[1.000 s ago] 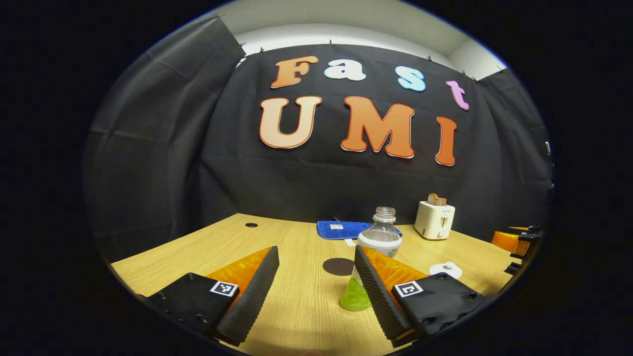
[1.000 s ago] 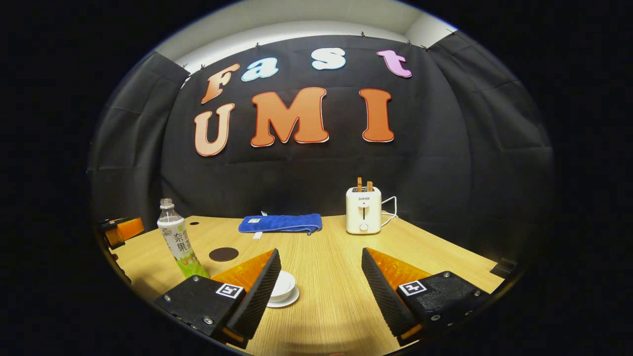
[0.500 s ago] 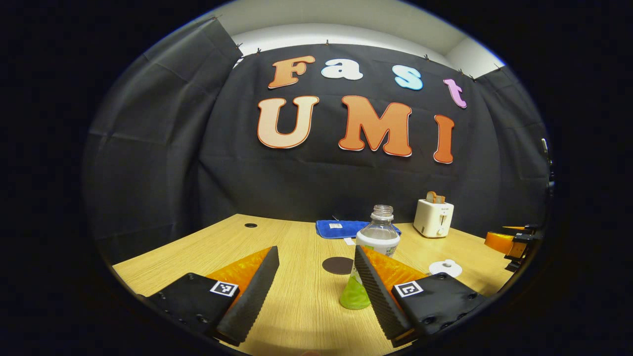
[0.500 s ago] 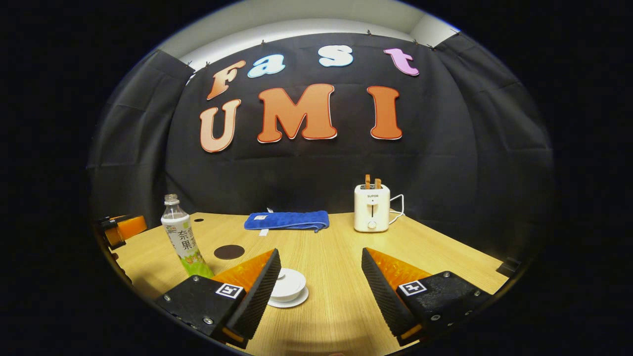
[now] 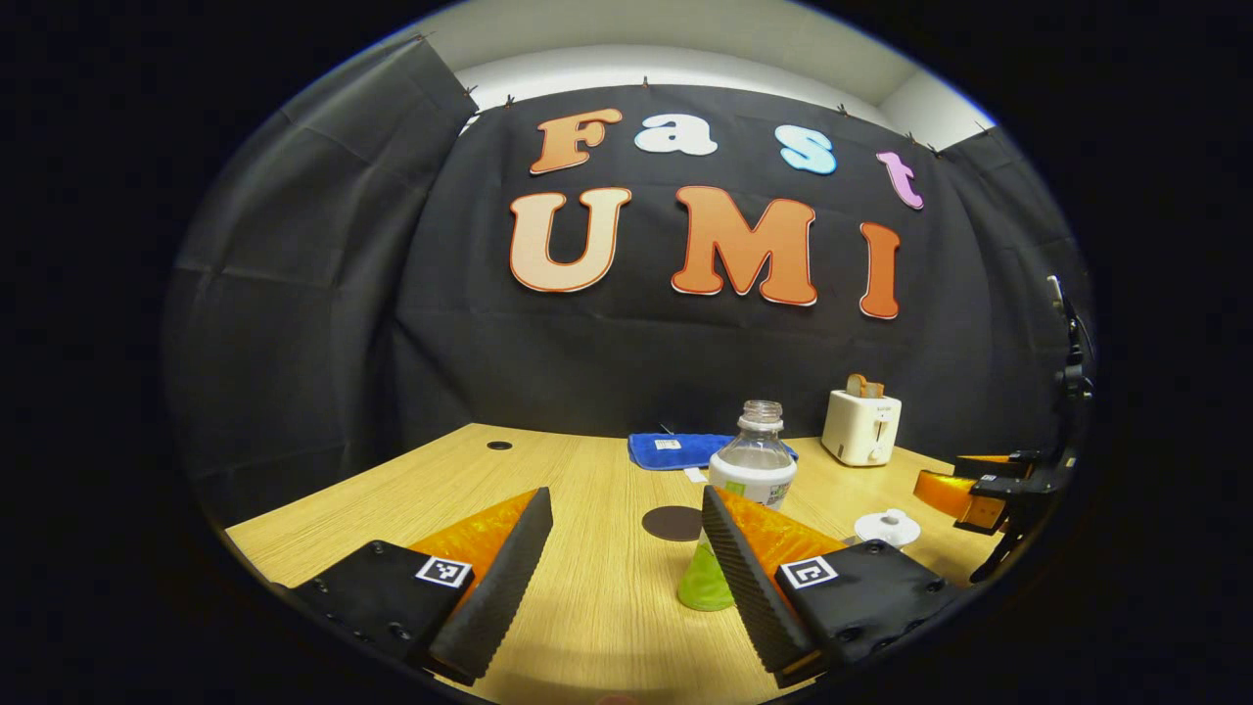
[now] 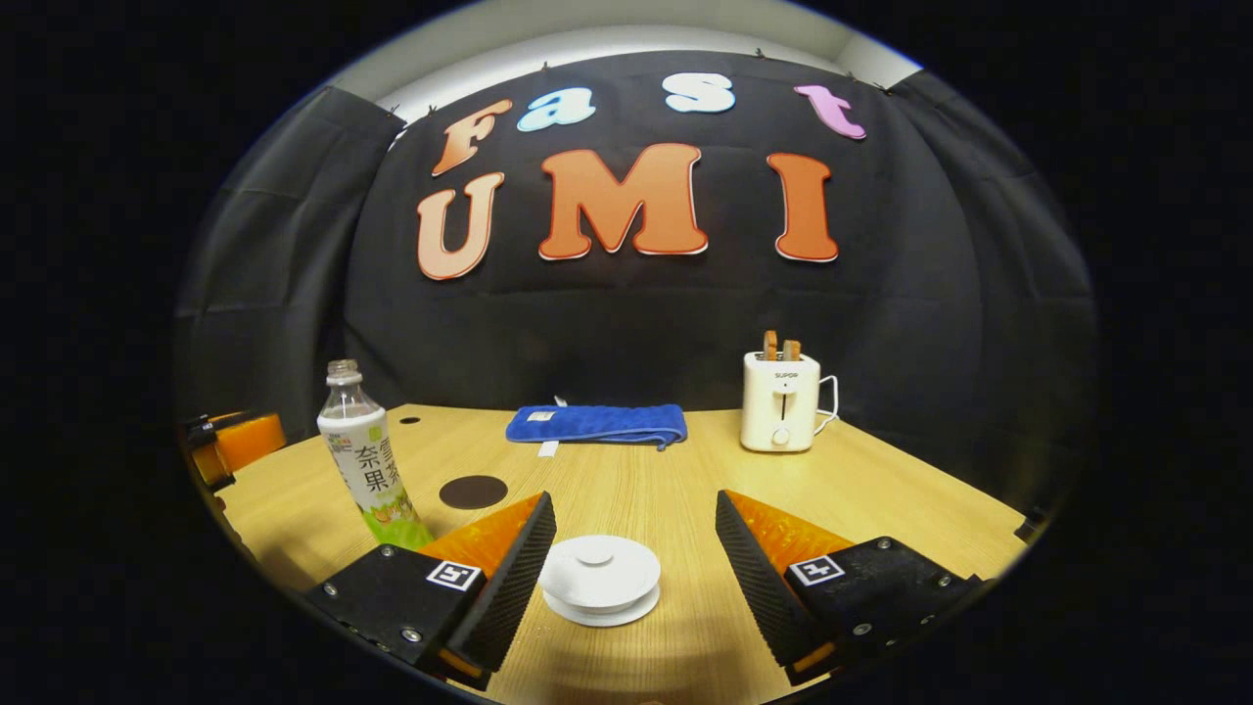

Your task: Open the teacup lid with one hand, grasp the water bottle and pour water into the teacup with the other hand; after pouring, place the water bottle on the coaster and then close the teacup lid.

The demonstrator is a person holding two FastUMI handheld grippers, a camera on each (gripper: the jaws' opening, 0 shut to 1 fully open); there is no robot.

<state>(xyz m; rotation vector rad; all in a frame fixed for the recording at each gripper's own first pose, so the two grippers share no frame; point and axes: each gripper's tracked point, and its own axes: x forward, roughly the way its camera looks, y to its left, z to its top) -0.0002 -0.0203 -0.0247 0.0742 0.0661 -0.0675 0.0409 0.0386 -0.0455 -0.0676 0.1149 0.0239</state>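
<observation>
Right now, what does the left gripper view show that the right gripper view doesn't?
Left gripper view: the water bottle partly behind a finger of the open left claw, with the right claw off to the side. Right gripper view: the lidded teacup between its open fingers, and the toaster's cord. Both share the coaster, blue towel, toaster and table.
</observation>
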